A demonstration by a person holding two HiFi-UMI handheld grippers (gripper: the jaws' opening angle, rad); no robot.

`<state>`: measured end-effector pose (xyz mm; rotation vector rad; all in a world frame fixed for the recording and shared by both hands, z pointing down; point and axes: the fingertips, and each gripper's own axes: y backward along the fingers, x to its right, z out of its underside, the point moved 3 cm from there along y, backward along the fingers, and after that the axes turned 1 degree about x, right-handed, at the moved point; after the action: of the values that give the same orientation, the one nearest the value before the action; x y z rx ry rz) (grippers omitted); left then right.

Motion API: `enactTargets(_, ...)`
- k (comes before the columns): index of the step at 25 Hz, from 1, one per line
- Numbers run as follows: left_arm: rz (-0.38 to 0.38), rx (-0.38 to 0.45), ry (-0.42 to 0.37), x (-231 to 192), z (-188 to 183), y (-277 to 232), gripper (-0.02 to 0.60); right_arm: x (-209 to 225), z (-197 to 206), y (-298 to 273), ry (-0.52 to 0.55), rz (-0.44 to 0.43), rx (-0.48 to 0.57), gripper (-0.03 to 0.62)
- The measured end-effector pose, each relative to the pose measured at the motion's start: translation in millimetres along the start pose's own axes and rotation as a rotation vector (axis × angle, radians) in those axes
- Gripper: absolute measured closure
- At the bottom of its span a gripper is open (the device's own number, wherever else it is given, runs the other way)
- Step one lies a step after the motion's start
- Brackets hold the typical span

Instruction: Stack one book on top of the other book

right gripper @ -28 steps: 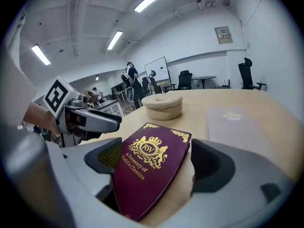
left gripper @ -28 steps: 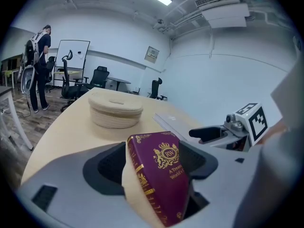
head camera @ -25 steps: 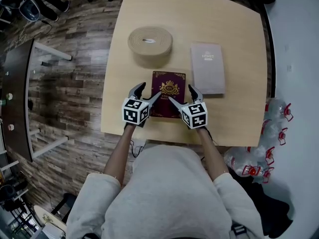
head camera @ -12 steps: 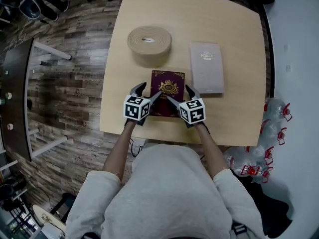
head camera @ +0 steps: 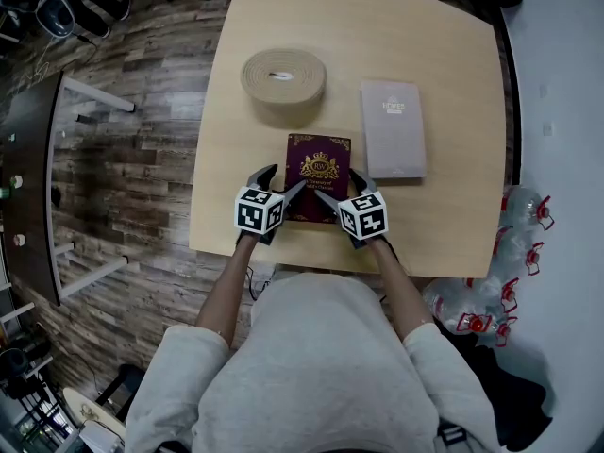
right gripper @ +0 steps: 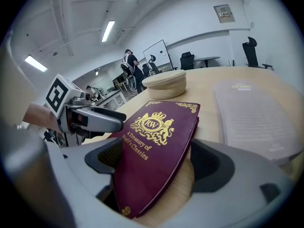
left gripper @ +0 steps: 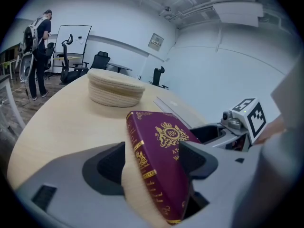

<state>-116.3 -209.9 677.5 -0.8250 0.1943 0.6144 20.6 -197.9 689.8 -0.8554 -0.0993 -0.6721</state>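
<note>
A maroon book (head camera: 318, 173) with gold print lies flat near the table's front edge. A grey book (head camera: 394, 128) lies flat to its right, apart from it. My left gripper (head camera: 283, 178) stands open at the maroon book's (left gripper: 161, 146) near left corner; one jaw is outside the spine, the other over the cover. My right gripper (head camera: 339, 184) is open round the near right corner of the maroon book (right gripper: 152, 146), with a gap at both jaws. The grey book (right gripper: 256, 118) shows just beyond that gripper (right gripper: 156, 158).
A round beige woven piece (head camera: 283, 78) sits behind the maroon book on the wooden table (head camera: 444, 225). Its front edge runs just under my hands. Plastic bottles (head camera: 514, 253) lie on the floor at the right. A person (left gripper: 38, 51) and office chairs stand far behind.
Both grippers have sunk a little toward the table and edged in on the maroon book's near corners. Neither book has moved.
</note>
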Motion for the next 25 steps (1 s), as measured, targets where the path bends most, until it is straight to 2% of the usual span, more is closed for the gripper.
enactTargets(7,0.010,-0.011,0.032,3,16,4,0.230,-4,9,8,-0.058,-0.007,0.027,0.158)
enactTargets(14,0.038,-0.028,0.051,8,29,6,0.230,-11,17,10,-0.073,-0.025,0.025,0.158)
enactTargets(25,0.065,-0.041,0.068,8,26,-5,0.230,-9,21,3,-0.084,-0.041,0.012,0.155)
